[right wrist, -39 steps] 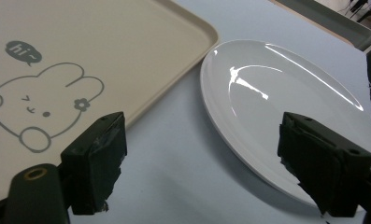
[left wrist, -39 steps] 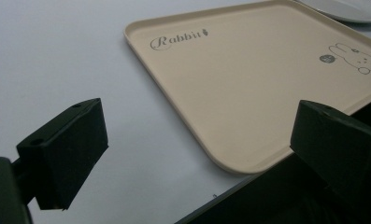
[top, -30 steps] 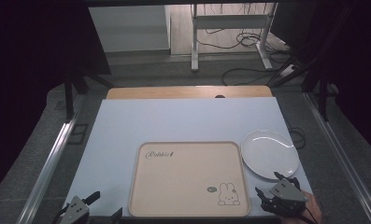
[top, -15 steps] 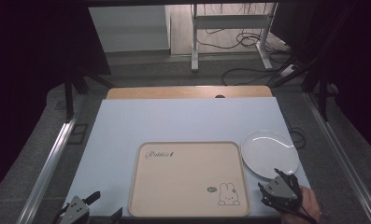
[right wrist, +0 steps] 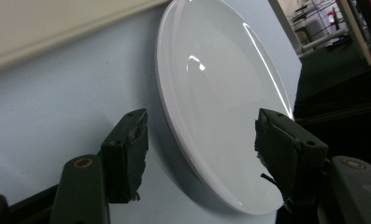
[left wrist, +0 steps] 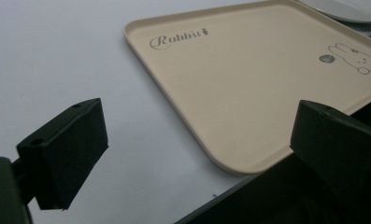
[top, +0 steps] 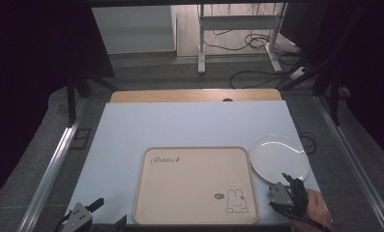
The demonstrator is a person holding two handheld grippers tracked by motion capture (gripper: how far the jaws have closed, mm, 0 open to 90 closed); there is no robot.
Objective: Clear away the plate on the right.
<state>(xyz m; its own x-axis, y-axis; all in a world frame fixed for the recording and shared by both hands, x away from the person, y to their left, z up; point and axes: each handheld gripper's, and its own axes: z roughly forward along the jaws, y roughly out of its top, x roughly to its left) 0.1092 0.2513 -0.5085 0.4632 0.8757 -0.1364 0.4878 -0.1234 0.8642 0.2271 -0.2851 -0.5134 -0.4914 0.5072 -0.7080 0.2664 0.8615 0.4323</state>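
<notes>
right hand-held gripper [right wrist: 199,149]: jaws apart | white plate [right wrist: 220,93]: just ahead, near edge between jaws

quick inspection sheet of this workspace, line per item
Surface: pale blue table top, bare around the items.
Job's things: beige rabbit tray, empty, at front centre; white plate, empty, just right of it.
Clutter: nothing seen.
Grippers: left gripper open over the table's front edge by the tray corner; right gripper open, jaws either side of the plate's near rim.
Cables: loose cables on the floor behind.
Surroundings: metal frame legs, dark.
</notes>
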